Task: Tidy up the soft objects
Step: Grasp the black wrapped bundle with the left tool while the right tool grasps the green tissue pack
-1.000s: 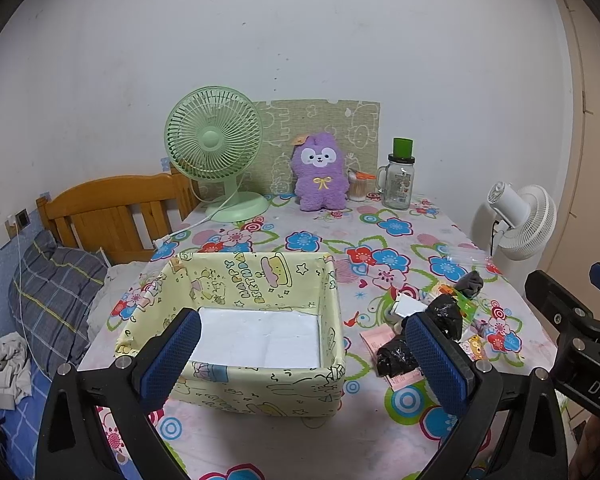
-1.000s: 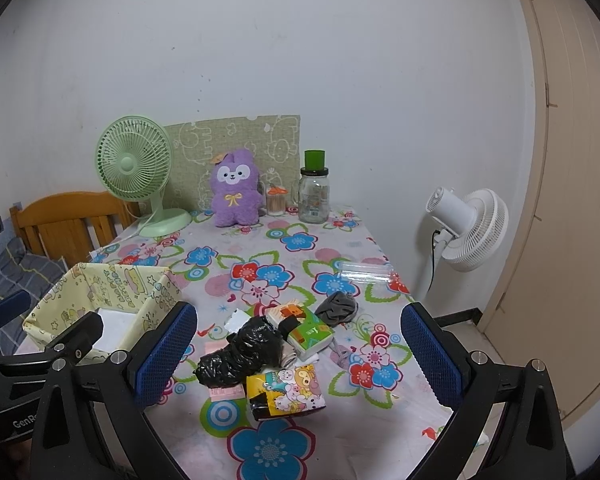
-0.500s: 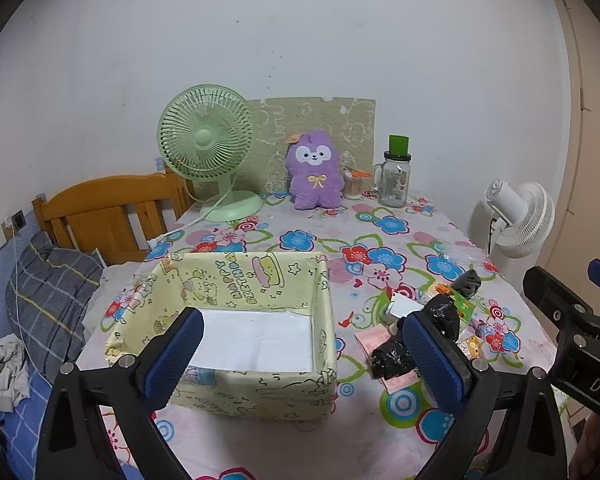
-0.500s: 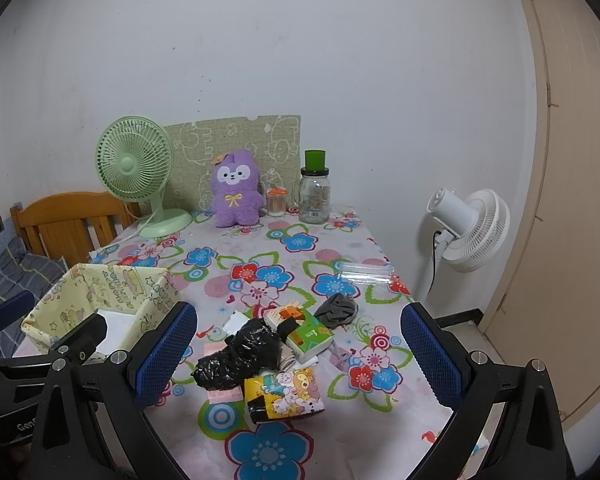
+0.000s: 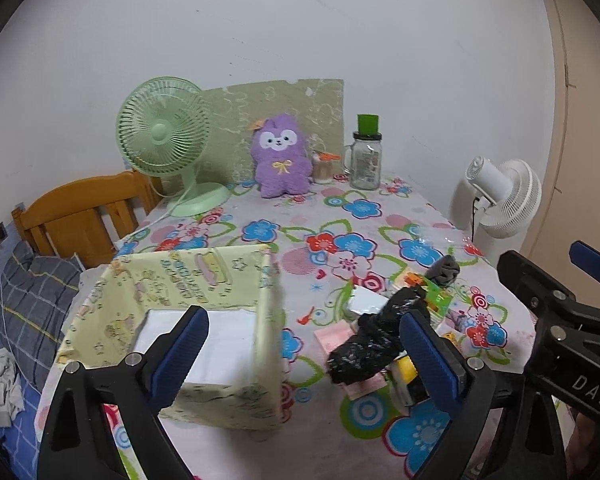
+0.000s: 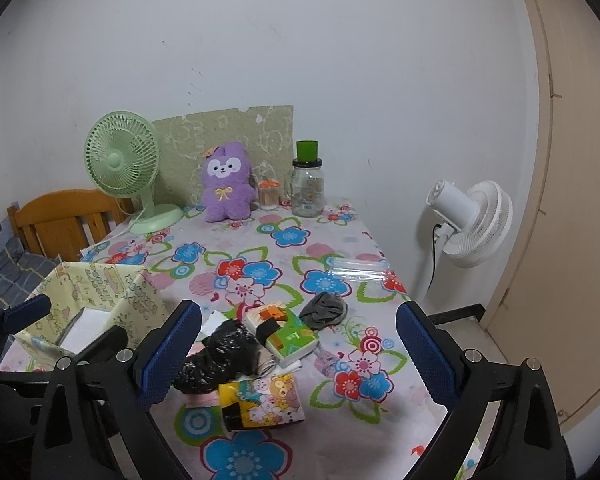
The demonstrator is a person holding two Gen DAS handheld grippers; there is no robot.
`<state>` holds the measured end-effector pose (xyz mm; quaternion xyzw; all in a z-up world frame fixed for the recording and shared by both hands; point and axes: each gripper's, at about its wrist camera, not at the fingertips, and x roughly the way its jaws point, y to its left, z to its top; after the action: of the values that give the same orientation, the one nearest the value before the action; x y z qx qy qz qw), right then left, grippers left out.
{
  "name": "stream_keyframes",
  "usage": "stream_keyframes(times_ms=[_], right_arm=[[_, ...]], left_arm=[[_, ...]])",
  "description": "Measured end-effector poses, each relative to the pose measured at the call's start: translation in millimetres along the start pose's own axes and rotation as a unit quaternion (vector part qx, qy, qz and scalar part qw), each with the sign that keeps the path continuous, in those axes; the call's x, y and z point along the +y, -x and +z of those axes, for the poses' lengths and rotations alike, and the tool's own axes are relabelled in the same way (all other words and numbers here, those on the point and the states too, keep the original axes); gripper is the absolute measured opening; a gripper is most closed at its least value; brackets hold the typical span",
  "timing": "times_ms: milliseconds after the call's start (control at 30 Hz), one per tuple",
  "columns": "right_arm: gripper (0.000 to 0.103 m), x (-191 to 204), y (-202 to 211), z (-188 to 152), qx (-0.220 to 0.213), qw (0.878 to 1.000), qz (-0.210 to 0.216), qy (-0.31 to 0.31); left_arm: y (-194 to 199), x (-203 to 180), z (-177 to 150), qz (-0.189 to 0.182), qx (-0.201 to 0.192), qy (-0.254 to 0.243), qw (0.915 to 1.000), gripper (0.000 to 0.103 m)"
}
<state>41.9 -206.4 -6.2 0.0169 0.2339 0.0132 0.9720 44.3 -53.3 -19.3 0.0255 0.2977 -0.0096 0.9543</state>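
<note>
**Inspector:** Since a second ago, what has shifted?

**Operator:** Both views have closed in on the desk (image 6: pixel 260 460). From the left wrist, the yellow box (image 5: pixel 236 280) now sits lower and further left between my left tongs (image 5: pixel 304 356), and the pile of soft things has slid in beside the right-hand pad. The left tongs are closing slightly — nothing is between the pads, which stand wide and clear of everything.

**Inspector:** And the right tongs?

**Operator:** My right tongs (image 6: pixel 298 356) are spread wide and empty, hovering above the pile. The view has crept forward a little, no more.

**Inspector:** Locate the task items.

**Operator:** All on the desk, near its front edge, just beside the box's right wall: a black crinkled bag (image 6: pixel 216 356), a green tissue pack (image 6: pixel 292 338) touching it, a cartoon-print pack (image 6: pixel 264 402) in front, and a grey cloth (image 6: pixel 326 310) behind. The box holds only a white sheet on its floor, as far as I can see. A purple plush (image 6: pixel 224 182) stands at the far end by the green fan (image 6: pixel 120 160) — untouched.

**Inspector:** Meaning for the task?

**Operator:** I judge this an approach; nothing is sorted yet. Both tongs are converging on one pile — I would watch that they do not foul each other.
</note>
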Motion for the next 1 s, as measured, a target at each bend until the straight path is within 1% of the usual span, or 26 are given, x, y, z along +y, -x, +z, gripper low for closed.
stream_keyframes(times_ms=[300, 733, 900, 1000], right_arm=[[0.097, -18, -25, -2, 0.015, 1.0, 0.008, 0.003], [0.096, -31, -65, -12, 0.054, 0.998, 0.022, -0.003], [0.095, -31, -80, -20, 0.073, 0.997, 0.028, -0.002], [0.095, -29, -89, -23, 0.084, 0.996, 0.032, 0.0]], left_arm=[[-23, -30, 3, -0.01, 0.023, -0.022, 0.9995, 0.095], [-62, -56, -4, -0.03, 0.07, -0.042, 0.9962, 0.092], [-78, -61, -8, -0.034, 0.093, -0.048, 0.9939, 0.085], [-85, -61, -10, -0.038, 0.105, -0.046, 0.9927, 0.077]])
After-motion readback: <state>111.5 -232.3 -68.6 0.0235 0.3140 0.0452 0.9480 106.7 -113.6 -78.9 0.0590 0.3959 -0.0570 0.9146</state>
